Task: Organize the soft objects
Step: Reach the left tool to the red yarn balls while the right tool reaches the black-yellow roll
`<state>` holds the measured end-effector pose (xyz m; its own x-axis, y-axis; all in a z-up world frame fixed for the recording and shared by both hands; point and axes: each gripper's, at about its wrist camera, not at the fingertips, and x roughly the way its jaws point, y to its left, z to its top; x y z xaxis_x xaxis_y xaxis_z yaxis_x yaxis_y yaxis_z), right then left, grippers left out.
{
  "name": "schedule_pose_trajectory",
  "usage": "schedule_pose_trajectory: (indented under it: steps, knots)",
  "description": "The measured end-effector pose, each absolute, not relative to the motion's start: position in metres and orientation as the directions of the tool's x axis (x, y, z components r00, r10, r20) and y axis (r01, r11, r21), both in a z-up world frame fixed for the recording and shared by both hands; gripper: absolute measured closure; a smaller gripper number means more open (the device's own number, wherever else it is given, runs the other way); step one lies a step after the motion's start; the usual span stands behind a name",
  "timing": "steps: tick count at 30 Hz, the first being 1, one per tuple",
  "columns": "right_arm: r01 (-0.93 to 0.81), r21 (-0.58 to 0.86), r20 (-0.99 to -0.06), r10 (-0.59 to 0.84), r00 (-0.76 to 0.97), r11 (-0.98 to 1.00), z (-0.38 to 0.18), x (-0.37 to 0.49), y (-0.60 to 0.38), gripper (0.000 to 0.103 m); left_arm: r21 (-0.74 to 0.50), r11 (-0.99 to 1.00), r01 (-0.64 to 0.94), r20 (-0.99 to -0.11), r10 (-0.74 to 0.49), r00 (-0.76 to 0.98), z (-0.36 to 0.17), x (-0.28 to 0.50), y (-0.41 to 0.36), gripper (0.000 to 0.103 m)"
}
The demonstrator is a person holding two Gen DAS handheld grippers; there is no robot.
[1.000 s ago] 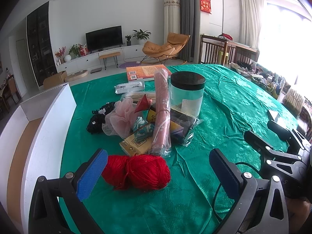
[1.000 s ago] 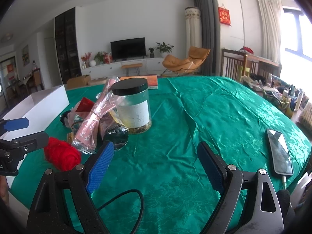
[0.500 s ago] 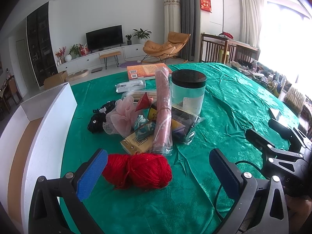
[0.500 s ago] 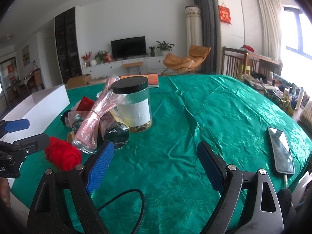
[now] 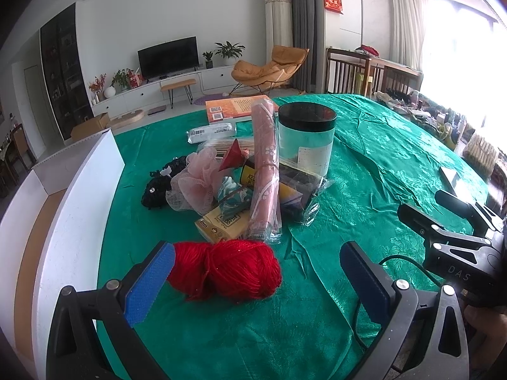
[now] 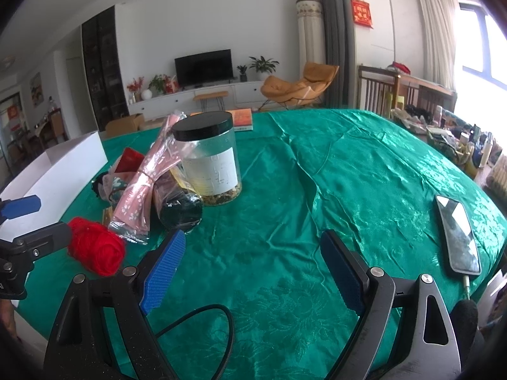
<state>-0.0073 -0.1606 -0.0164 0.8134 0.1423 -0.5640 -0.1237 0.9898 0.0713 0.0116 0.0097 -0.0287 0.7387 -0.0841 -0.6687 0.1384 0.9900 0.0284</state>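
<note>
I see the red yarn ball (image 5: 226, 273) lying on the green tablecloth (image 5: 364, 164), at the near edge of a pile of goods. My left gripper (image 5: 255, 280) has its jaws spread wide, and the yarn sits between the blue pads (image 5: 149, 285), close to the left one; I cannot tell whether that pad touches it. From the right wrist camera the same yarn (image 6: 96, 248) shows at the left, just behind the left gripper's dark finger.

Just behind the yarn a pink floral roll in clear wrap (image 5: 264, 174) leans over a yellow-tan box (image 5: 218, 226). Left of that roll lie a pink mesh bath puff (image 5: 198, 183) and a black fabric item (image 5: 160, 185); a small teal patterned pouch (image 5: 234, 198) rests between the puff and the roll. Right of the roll stands a clear jar with a black lid (image 5: 305, 141). Beyond the jar lies an orange book (image 5: 237, 109), with a white packet (image 5: 210, 133) near it.

Left of the yarn, at the table's edge, stands an open white box (image 5: 79, 190).

My right gripper (image 6: 252, 270) also has its jaws apart, with nothing between them but bare cloth, well to the right of the yarn. A phone (image 6: 459, 234) with a cable plugged in lies farther right of it.
</note>
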Motion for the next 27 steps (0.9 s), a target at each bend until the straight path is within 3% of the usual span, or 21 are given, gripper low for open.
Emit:
schedule_pose_trajectory:
  steps: [27]
  knots:
    - [-0.096,0.115,-0.662,0.148,0.735,0.989,-0.034,0.008,-0.169,0.014,-0.029,0.997,0.074,-0.806,-0.067,0.589,-0.093,0.028,0.039,0.000]
